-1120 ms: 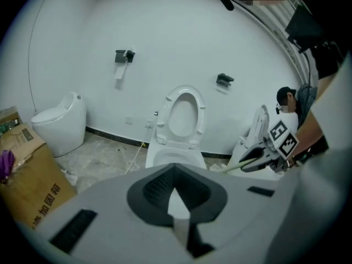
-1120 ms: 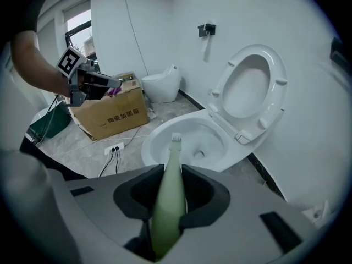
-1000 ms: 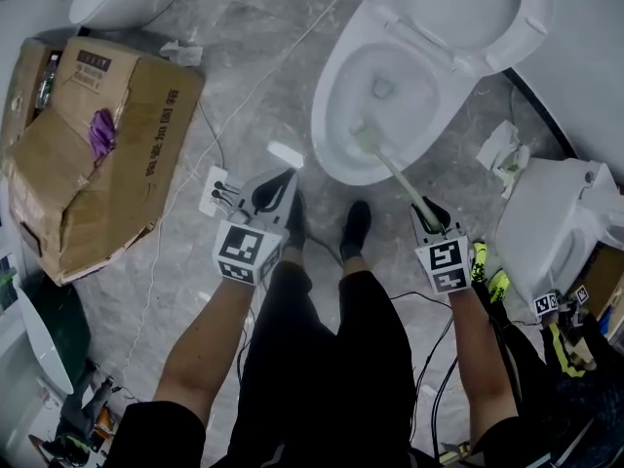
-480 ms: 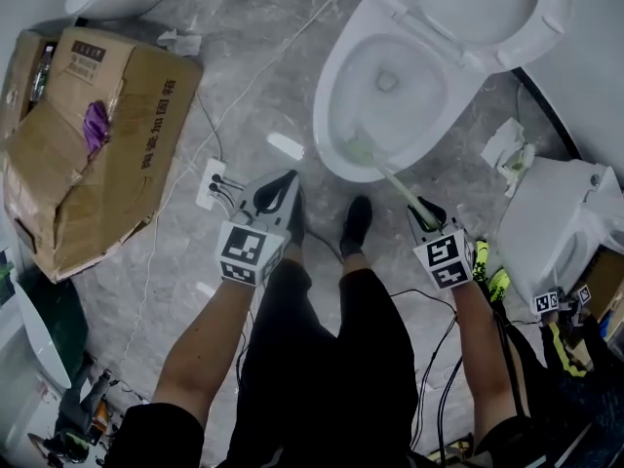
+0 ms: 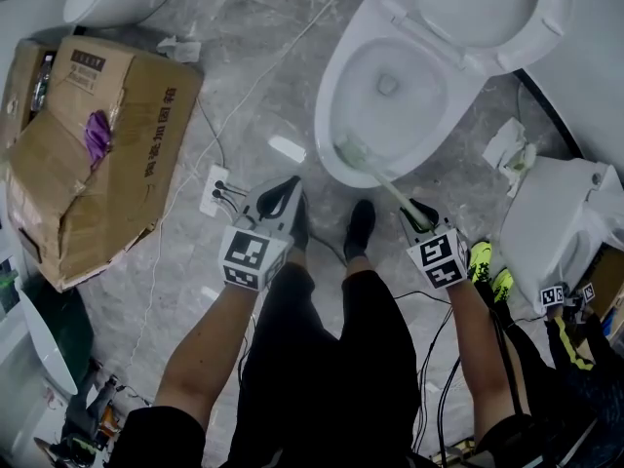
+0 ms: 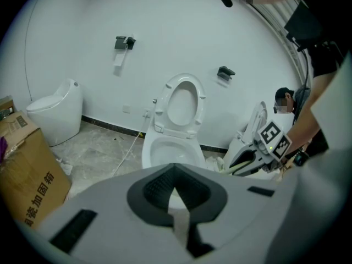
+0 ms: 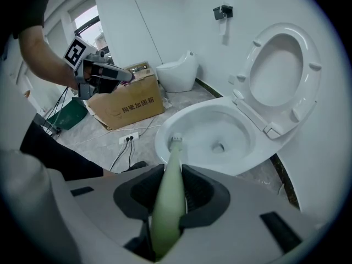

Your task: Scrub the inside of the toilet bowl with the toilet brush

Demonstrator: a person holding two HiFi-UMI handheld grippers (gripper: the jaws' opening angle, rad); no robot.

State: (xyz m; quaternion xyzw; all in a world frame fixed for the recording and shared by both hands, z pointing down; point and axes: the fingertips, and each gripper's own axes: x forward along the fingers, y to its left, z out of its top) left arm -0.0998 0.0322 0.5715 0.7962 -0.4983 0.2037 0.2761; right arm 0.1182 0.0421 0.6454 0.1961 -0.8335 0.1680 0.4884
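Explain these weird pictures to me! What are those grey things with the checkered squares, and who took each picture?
A person stands holding a grabbing tool, called a gripper, in each hand. The looking-down picture comes from a camera on the person's head; the other two come from cameras riding on each gripper. The right gripper is squeezed shut on a green toilet brush, whose head reaches into the white toilet bowl. The left gripper is shut and empty. A cardboard box sits on the grey floor.

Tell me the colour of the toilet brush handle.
Pale green toilet brush handle, clearest in the right gripper view.
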